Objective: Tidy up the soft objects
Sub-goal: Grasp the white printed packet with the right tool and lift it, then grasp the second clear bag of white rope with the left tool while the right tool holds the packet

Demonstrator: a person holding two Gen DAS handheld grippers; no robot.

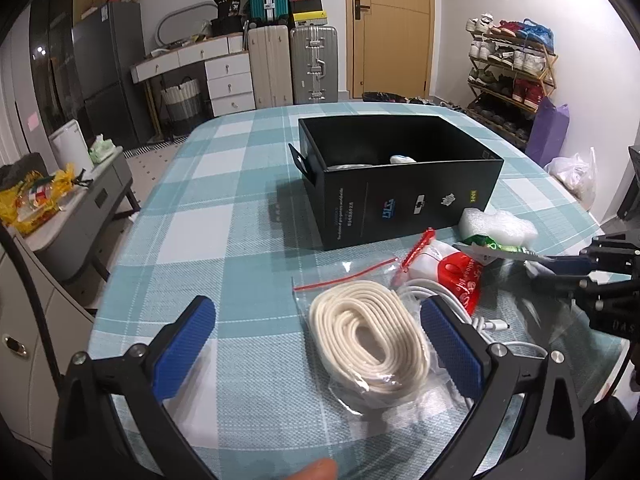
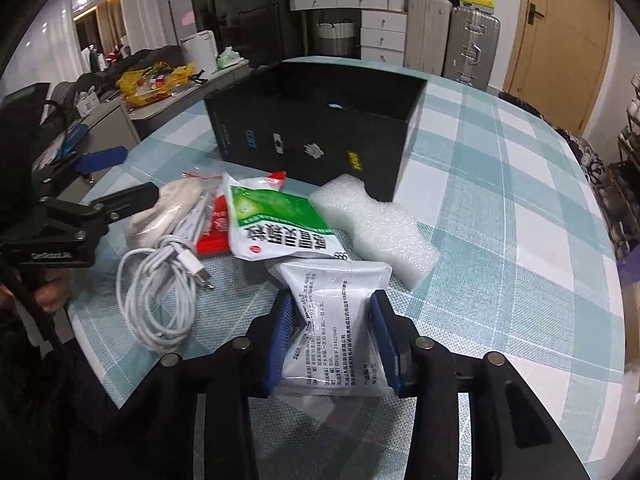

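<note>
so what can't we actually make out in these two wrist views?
- black box contents: left wrist view shows only white scraps past the near wall; right wrist view shows a dark interior.
- silver sachet: its near end is cut off between the right gripper pads, and its print is too small to read.
- white cable: partly hidden behind the left gripper finger in the left wrist view.

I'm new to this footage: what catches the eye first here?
The open black cardboard box at the middle of the teal checked tablecloth. Before it lies a bagged coil of cream rope, between the open left gripper's fingers. The right gripper pinches a grey-white printed sachet beside white foam.
</note>
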